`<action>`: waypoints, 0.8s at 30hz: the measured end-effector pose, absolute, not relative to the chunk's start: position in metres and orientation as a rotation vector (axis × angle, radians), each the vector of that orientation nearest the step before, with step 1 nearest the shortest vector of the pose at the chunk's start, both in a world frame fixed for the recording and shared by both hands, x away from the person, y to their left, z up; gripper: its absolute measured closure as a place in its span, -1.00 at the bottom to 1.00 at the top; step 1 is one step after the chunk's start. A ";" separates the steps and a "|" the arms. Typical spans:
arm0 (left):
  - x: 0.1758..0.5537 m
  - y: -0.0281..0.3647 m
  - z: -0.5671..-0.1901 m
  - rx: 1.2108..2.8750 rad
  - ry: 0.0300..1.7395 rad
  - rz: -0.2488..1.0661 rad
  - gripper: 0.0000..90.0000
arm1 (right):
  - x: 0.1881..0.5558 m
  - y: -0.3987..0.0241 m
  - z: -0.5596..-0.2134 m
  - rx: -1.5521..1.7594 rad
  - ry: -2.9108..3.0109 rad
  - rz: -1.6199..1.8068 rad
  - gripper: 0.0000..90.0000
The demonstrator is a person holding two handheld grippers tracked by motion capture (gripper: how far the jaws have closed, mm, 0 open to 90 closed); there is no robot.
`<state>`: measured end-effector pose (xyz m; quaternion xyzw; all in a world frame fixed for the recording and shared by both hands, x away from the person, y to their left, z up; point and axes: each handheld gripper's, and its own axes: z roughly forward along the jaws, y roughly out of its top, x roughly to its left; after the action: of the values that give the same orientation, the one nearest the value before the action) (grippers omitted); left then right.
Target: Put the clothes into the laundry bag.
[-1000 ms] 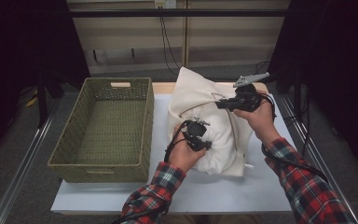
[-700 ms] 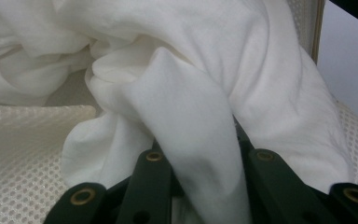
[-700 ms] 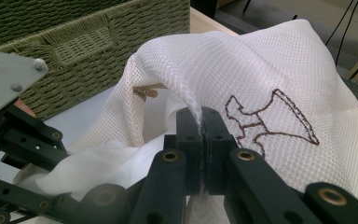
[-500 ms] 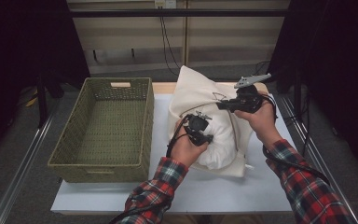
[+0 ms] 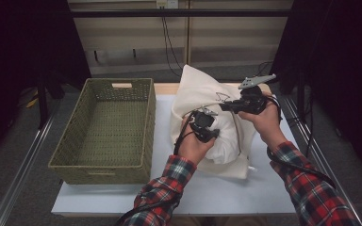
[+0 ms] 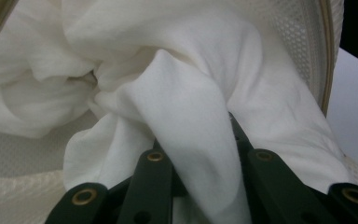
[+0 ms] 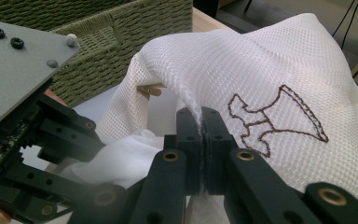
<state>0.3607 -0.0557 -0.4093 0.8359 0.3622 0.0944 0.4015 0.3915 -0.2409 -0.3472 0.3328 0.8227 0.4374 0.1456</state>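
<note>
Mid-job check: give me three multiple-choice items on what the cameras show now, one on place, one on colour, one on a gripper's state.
1. Where is the woven basket relative to the mesh bag?
A. To its left in the high view
B. To its right
C. On top of it

2. What colour is the stitched emblem on the bag?
A. Green
B. Brown
C. Blue

3. What is the right gripper doing?
A. Standing open over the table
B. Gripping the basket rim
C. Pinching the bag's mesh edge

Answers:
1 A, the basket sits left of the bag on the table.
2 B, the outline is dark brown thread.
3 C, its jaws meet on the mesh, while the left gripper grips white cloth from the bag.
</note>
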 end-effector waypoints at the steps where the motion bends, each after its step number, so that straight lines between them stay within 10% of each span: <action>1: 0.362 -0.057 -0.410 2.118 0.889 0.237 0.72 | 0.391 -0.241 -0.347 0.958 2.369 1.260 0.96; 11: 0.364 -0.055 -0.426 2.133 0.890 0.185 0.49 | 0.391 -0.244 -0.349 0.959 2.376 1.259 0.96; 24: 0.355 -0.034 -0.418 2.104 0.906 0.212 -0.41 | 0.395 -0.240 -0.350 0.953 2.387 1.237 0.95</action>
<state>0.3547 -0.0342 -0.4176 0.8348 0.3594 0.0841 0.4084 0.3954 -0.2402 -0.3505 0.3308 0.8282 0.4290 0.1440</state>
